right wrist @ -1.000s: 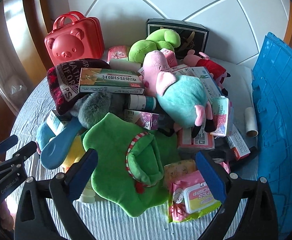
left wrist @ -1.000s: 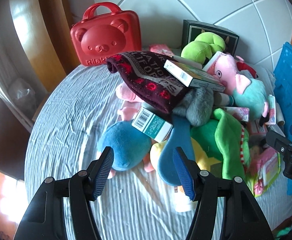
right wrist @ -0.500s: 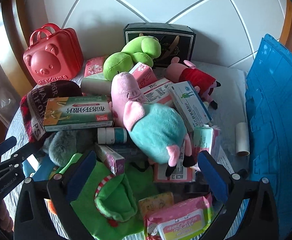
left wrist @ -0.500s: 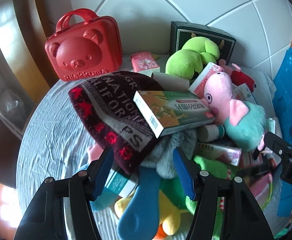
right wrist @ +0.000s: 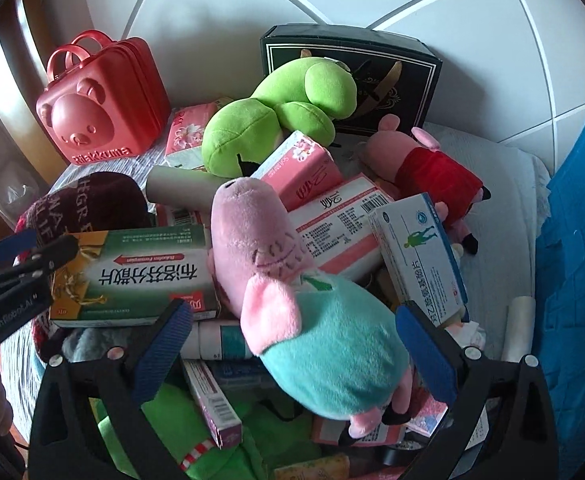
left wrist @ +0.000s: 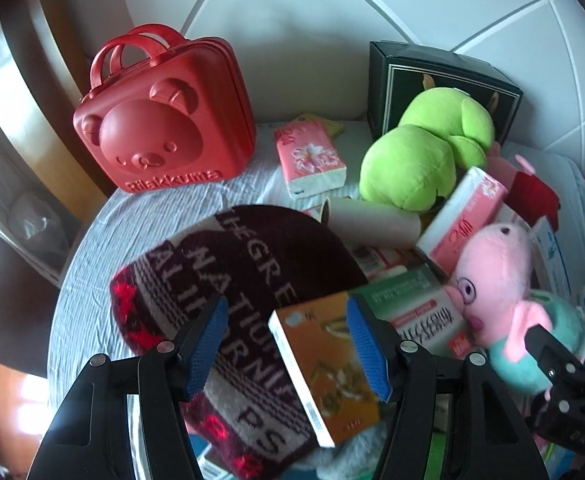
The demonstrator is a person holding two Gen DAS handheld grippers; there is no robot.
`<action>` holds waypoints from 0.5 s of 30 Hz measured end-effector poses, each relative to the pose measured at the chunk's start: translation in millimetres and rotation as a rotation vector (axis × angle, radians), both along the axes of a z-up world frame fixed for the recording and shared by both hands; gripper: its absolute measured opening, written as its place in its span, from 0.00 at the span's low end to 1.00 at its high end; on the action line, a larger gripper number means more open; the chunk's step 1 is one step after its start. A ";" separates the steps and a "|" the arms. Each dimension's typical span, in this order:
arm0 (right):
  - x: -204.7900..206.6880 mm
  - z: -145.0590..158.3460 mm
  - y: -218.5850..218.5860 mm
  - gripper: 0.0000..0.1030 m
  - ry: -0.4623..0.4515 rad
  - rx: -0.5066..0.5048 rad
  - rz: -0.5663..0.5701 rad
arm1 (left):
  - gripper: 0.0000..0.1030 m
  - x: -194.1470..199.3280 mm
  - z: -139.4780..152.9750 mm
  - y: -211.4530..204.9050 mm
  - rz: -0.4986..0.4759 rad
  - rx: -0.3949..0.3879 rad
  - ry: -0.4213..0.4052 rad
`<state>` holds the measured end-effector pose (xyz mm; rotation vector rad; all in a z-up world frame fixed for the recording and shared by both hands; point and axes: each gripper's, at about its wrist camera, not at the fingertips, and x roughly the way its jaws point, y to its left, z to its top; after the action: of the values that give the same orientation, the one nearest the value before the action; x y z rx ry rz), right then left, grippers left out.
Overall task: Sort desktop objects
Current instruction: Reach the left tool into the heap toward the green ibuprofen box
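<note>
A heap of toys and boxes covers a round table. My left gripper point(left wrist: 286, 346) is open, its jaws on either side of the near end of a green and orange medicine box point(left wrist: 332, 364) that lies on a dark knit hat point(left wrist: 228, 280). The box also shows in the right wrist view point(right wrist: 132, 276). My right gripper point(right wrist: 292, 348) is open and straddles a pink pig plush in a teal shirt point(right wrist: 312, 320). The left gripper's tips point(right wrist: 24, 256) show at the left of the right wrist view.
A red bear case point(left wrist: 160, 124) and a black gift box point(left wrist: 436, 84) stand at the back. A green frog plush point(right wrist: 276, 116), tissue packs point(left wrist: 312, 160), a second pig plush in red point(right wrist: 424, 164), a paper roll point(left wrist: 372, 220) and more medicine boxes point(right wrist: 424, 256) fill the heap. A blue crate point(right wrist: 576, 260) stands on the right.
Both grippers have moved forward and down over the heap. The left one now frames the medicine box and the right one frames the teal-shirted pig. Both stayed open.
</note>
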<state>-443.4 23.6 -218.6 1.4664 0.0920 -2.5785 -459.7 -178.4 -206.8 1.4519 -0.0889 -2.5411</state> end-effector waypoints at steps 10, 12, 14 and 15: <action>-35.1 -24.5 9.7 0.73 -0.043 -0.012 -0.024 | 0.31 -49.4 -58.1 11.9 -0.041 -0.036 -0.165; -38.1 -31.3 11.6 0.73 -0.065 -0.036 -0.028 | 0.31 -35.4 -56.2 20.0 -0.081 -0.016 -0.170; -37.5 -35.7 12.7 0.73 -0.084 -0.053 -0.029 | 0.30 -17.2 -53.6 27.2 -0.123 0.023 -0.179; -35.6 -36.5 12.4 0.73 -0.090 -0.051 -0.026 | 0.27 -6.9 -51.8 30.5 -0.145 0.045 -0.181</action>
<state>-479.0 36.0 -255.1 1.5723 -0.0046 -2.5115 -466.5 -147.8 -258.7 1.7512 -0.1723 -2.5309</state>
